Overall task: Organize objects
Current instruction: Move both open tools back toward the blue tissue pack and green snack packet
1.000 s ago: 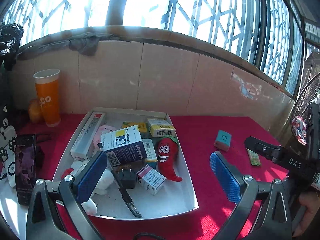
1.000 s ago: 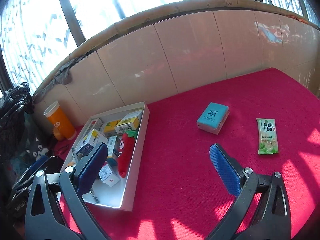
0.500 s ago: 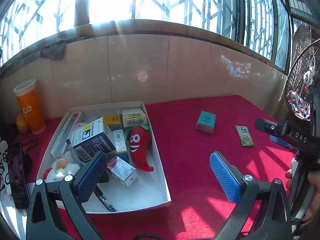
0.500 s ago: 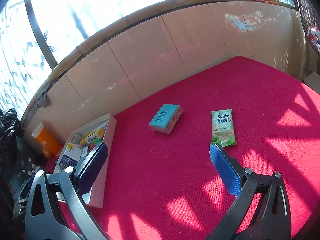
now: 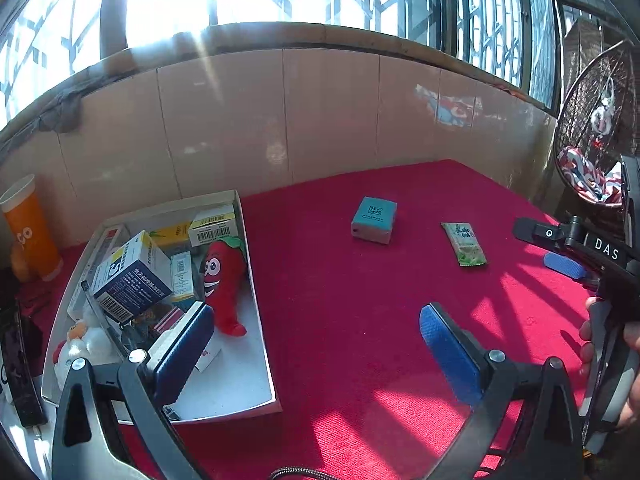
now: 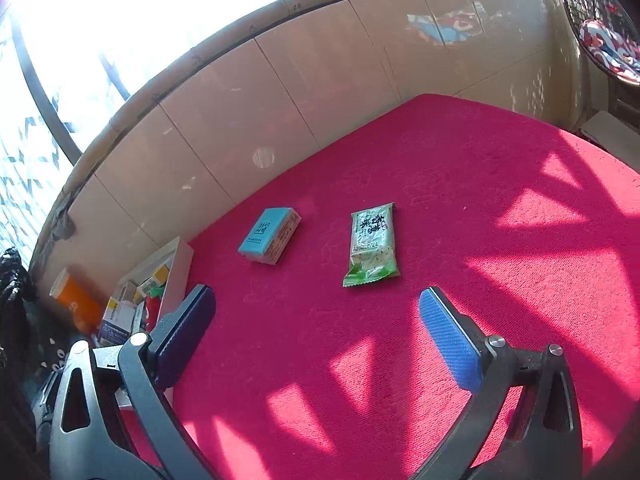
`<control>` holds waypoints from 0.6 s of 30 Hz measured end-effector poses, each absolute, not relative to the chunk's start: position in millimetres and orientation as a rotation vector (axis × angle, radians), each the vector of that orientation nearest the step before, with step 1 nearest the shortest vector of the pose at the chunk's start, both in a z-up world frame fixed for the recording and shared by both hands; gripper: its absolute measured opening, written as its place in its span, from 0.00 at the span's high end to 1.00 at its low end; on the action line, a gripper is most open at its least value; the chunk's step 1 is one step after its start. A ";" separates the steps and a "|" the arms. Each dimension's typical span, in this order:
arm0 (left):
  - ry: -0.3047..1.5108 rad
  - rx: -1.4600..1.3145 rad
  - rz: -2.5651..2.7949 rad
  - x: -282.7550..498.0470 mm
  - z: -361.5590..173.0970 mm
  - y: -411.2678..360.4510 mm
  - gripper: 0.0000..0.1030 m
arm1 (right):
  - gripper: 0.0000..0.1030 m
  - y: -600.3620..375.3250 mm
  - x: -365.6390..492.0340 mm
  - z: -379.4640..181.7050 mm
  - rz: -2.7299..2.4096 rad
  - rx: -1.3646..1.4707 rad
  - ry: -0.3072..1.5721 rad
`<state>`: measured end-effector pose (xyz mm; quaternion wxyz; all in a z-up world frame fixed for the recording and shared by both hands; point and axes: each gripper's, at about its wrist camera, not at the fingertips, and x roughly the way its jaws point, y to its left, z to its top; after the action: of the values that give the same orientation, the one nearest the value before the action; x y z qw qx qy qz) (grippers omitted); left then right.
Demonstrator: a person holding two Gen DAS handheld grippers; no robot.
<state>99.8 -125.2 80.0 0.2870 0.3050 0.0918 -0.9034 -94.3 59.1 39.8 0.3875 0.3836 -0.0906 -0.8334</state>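
Note:
On the red cloth lie a teal box (image 5: 374,219) (image 6: 269,234) and a green snack packet (image 5: 464,243) (image 6: 371,243), side by side. A white tray (image 5: 256,320) (image 6: 178,276) at the left holds several medicine boxes, a red chili plush (image 5: 222,280) and a white plush. My left gripper (image 5: 316,344) is open, nothing between its pads, hovering at the tray's right edge. Just short of the packet and the teal box, my right gripper (image 6: 316,332) is open and empty above the cloth. A hand holds it at the right of the left wrist view.
An orange cup (image 5: 26,228) (image 6: 74,300) stands left of the tray by the tiled wall. A black phone (image 5: 18,364) lies at the table's left edge. A round wire chair (image 5: 592,136) stands beyond the table's right side.
Both grippers have swung to the right. The tray has slid toward the left in both views, and the teal box and the green packet now sit nearer and more central ahead of the right gripper.

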 end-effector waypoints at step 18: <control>0.206 0.913 -2.456 60.5 62.9 -106.4 0.00 | 0.00 99.5 -134.1 22.7 -2.187 1.023 -0.303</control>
<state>60.5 -106.4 62.9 0.2539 0.3361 0.0757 -0.9038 -134.1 99.5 22.7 0.3469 0.3942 -0.1168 -0.8430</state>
